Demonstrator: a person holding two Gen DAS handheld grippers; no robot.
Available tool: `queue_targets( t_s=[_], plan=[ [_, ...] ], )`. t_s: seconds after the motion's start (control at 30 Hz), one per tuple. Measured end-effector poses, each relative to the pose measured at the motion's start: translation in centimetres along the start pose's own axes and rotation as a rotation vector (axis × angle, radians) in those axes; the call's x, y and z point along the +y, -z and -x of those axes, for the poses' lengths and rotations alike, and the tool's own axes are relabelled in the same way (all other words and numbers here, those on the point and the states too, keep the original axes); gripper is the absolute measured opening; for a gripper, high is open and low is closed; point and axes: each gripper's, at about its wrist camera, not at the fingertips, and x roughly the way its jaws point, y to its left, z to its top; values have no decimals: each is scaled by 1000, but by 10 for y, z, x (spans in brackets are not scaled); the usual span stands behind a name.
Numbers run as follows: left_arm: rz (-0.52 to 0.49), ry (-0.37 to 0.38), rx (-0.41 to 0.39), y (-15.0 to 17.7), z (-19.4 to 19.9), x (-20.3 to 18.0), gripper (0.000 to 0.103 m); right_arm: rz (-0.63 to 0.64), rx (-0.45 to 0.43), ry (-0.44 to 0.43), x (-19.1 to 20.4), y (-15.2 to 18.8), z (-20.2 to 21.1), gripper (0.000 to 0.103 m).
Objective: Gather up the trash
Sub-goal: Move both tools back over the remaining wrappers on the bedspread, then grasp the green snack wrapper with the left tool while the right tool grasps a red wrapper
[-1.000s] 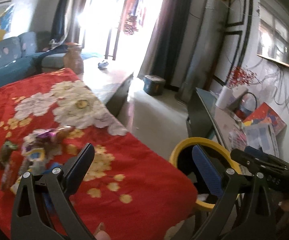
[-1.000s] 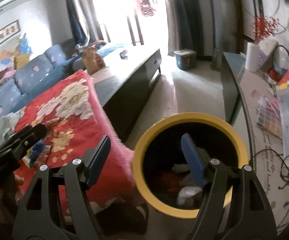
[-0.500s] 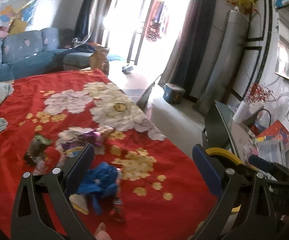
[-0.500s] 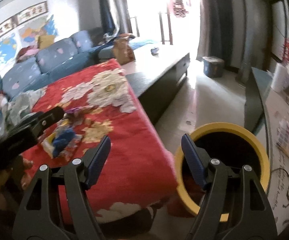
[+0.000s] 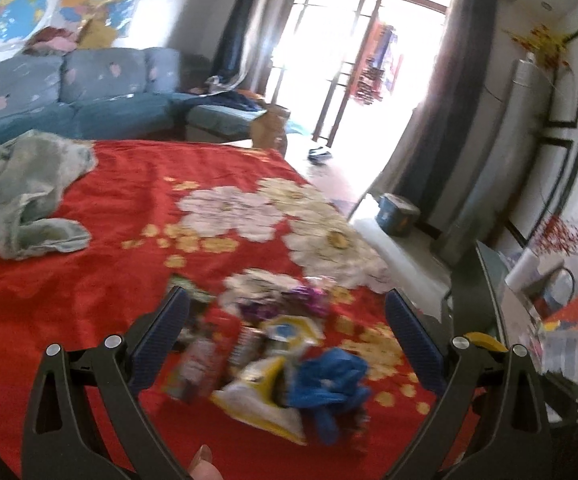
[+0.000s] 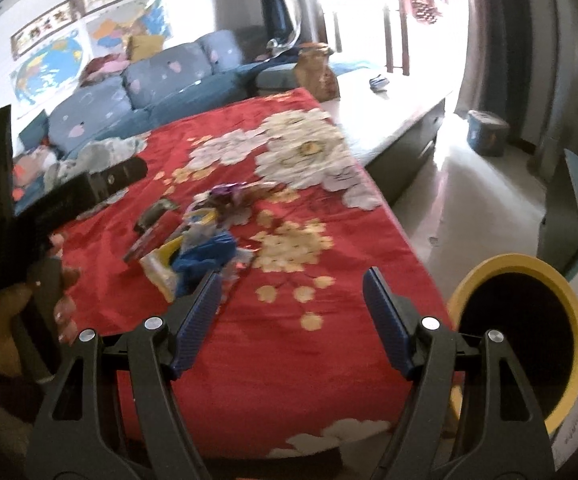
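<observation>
A pile of trash (image 5: pixel 273 356) lies on the red flowered cloth (image 5: pixel 129 216): a crumpled blue piece (image 5: pixel 329 384), a yellow-and-white wrapper (image 5: pixel 261 396), a purple wrapper (image 5: pixel 285 304) and several dark packets. My left gripper (image 5: pixel 285 328) is open and empty, just above the pile. The pile also shows in the right wrist view (image 6: pixel 197 240). My right gripper (image 6: pixel 293 312) is open and empty over the cloth's near edge, right of the pile. The yellow-rimmed bin (image 6: pixel 529 344) stands on the floor to its right.
A grey-green cloth (image 5: pixel 21 196) lies at the far left of the red cover. A blue sofa (image 5: pixel 81 92) is behind. A low table (image 6: pixel 393 104) and a small blue tub (image 6: pixel 485 132) are beyond. A cluttered glass desk (image 5: pixel 545 340) is on the right.
Both grippers have swung left, away from the bin and back over the red cloth. The left one now faces the trash pile closely. Both stay open and empty.
</observation>
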Motion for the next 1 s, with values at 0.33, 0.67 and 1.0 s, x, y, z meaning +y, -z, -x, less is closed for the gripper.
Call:
queue_targets(
  t_s=[0.33, 0.67, 1.0],
  plan=[
    [103, -98, 13, -4, -5, 66, 95, 27, 73, -71, 39, 0, -37, 65],
    [178, -69, 134, 6, -38, 109, 78, 6, 172, -117, 53, 9, -76, 48],
    [156, -17, 289, 13, -89, 103, 39, -52, 246, -143, 39, 23, -90, 20]
  ],
)
